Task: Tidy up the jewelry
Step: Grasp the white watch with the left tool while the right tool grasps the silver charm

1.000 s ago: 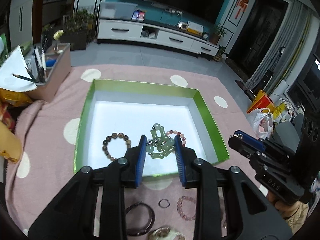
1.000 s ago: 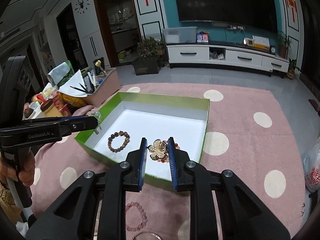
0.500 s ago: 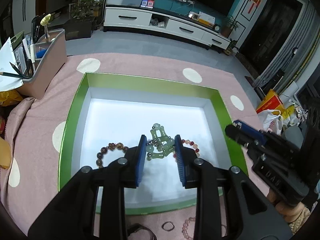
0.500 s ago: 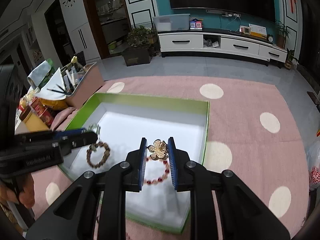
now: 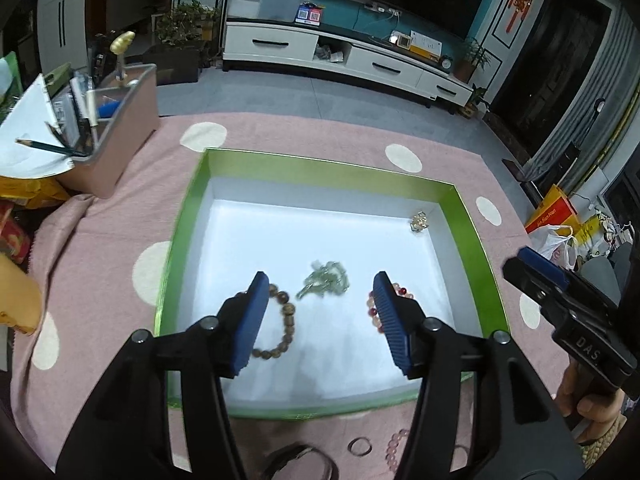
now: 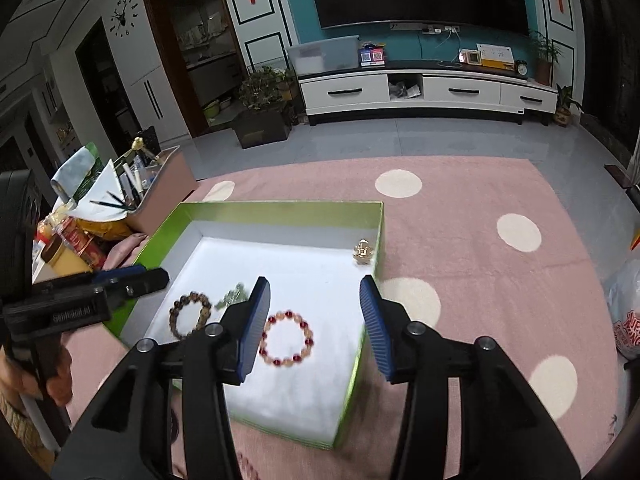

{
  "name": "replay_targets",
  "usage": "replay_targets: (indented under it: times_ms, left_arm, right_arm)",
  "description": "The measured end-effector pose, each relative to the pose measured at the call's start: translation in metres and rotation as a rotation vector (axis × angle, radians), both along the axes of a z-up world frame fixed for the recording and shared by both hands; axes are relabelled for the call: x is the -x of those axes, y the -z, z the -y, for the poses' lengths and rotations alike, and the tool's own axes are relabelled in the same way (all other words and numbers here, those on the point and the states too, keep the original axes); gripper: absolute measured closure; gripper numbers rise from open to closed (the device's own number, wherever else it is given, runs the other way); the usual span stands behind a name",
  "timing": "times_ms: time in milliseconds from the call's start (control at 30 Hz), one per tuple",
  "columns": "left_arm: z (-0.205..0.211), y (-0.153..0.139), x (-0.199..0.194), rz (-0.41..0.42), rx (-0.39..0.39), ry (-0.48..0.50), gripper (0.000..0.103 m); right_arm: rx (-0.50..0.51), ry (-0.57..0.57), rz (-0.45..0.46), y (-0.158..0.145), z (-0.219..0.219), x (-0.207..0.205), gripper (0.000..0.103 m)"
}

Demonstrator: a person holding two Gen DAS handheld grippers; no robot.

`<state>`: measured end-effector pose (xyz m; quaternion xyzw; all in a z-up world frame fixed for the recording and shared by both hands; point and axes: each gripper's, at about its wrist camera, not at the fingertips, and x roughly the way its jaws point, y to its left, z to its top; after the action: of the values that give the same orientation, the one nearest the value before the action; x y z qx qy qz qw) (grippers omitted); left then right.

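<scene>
Both grippers over green box (image 5: 182,236), pointing down into it at a slant.

Left gripper (image 5: 322,312): fingers (image 5: 248,320) spread, just been opening, gripping nothing. Jade piece (image 5: 325,282) lying loose on white box floor between and just ahead of the fingers, blurred. Long axis roughly crosswise to the fingers, thin end toward brown bracelet (image 5: 278,328). Brown bracelet flat on floor, partly behind the left finger. Red bracelet (image 5: 376,308) partly behind the right finger.

Right gripper (image 6: 314,322): fingers (image 6: 254,328) also spread, just been opening, nothing clamped. Gold flower (image 6: 363,251) resting in far right corner of box, up against the wall, well ahead of the fingers. Facing direction too small to tell. Red bracelet (image 6: 286,338) flat on floor just beside the left finger; brown bracelet (image 6: 190,314) further left; jade piece (image 6: 232,298) between them, partly hidden.

Box sitting on pink dotted cloth (image 6: 480,280). More loose items on cloth at near edge of box: ring (image 5: 359,447), pink beads (image 5: 394,446), dark bangle (image 5: 298,462).
</scene>
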<state>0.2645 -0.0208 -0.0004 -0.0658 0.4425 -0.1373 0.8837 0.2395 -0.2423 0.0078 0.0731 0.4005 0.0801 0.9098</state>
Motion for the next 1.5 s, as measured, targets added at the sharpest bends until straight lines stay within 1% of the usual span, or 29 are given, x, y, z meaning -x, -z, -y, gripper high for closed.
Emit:
replay_targets:
  times_ms: [167,400,567,733,1067,1300,1500]
  left_arm:
    - [-0.014,-0.012,0.023,0.018,0.006,-0.015,0.046]
    - [-0.023,-0.024,0.065,0.053,-0.021,-0.011,0.042]
    - [-0.033,-0.023,0.095,0.045,-0.005,-0.016,0.041]
    - [-0.043,-0.015,0.123,0.023,0.010,-0.022,0.040]
    - [-0.054,0.004,0.169,-0.018,0.044,-0.027,0.040]
    - [-0.050,0.019,0.194,-0.037,0.063,-0.018,0.040]
    - [-0.042,0.037,0.205,-0.072,0.039,0.010,0.040]
  right_arm:
    - [-0.002,-0.001,0.011,-0.010,0.007,0.030,0.056]
    - [-0.008,0.025,0.026,-0.021,0.021,0.079,0.056]
    - [-0.016,0.037,0.027,-0.023,0.026,0.110,0.056]
    - [-0.025,0.041,0.021,-0.021,0.028,0.136,0.056]
    - [-0.054,0.032,-0.033,-0.005,0.026,0.176,0.056]
    - [-0.054,0.004,-0.094,0.017,0.012,0.199,0.056]
    - [-0.041,-0.029,-0.143,0.037,-0.003,0.213,0.056]
